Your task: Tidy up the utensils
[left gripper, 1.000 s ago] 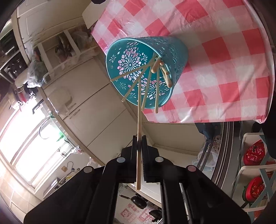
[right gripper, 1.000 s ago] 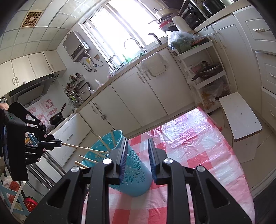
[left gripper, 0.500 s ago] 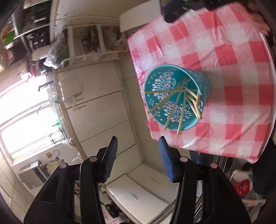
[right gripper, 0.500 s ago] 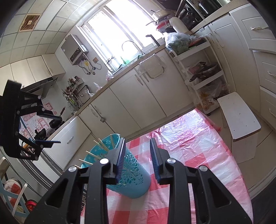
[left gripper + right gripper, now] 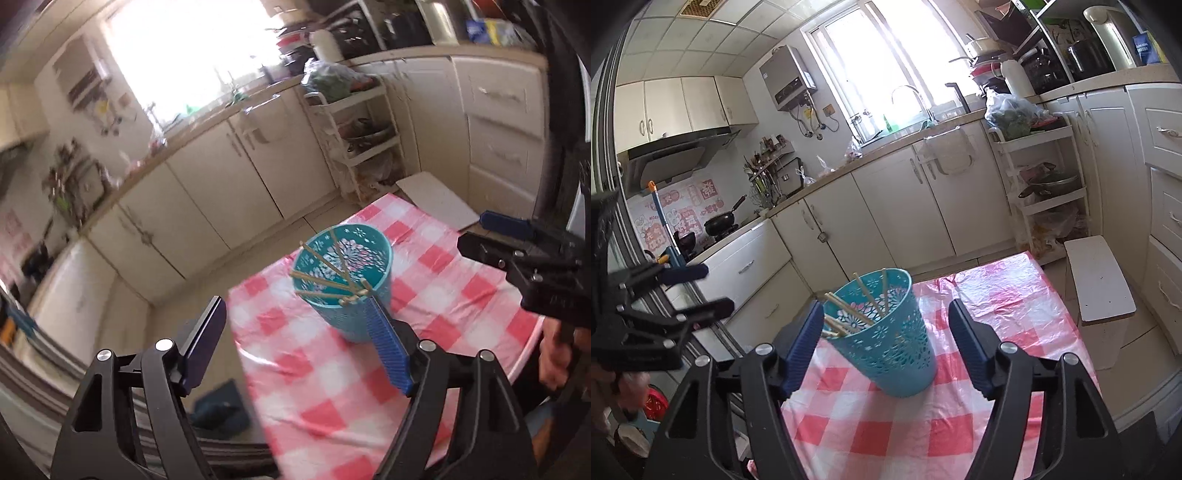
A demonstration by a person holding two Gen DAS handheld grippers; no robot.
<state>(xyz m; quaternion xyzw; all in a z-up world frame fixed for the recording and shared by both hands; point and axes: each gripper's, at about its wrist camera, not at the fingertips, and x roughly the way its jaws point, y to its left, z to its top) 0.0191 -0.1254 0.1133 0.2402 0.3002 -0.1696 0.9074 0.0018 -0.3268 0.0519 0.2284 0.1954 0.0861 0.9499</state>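
Teal cup [image 5: 886, 332] of chopsticks [image 5: 846, 310] upright on the checked tabletop [image 5: 923, 435].
Perforated plastic cup with flower cutouts; thin wooden sticks lean fanned against its rim. Glossy red-white plastic cloth. Both grippers, left [image 5: 295, 343] and right [image 5: 884, 347], are opening wide and hold nothing; the right's ribbed blue pads flank the cup. Cream cabinets [image 5: 879, 206] behind.
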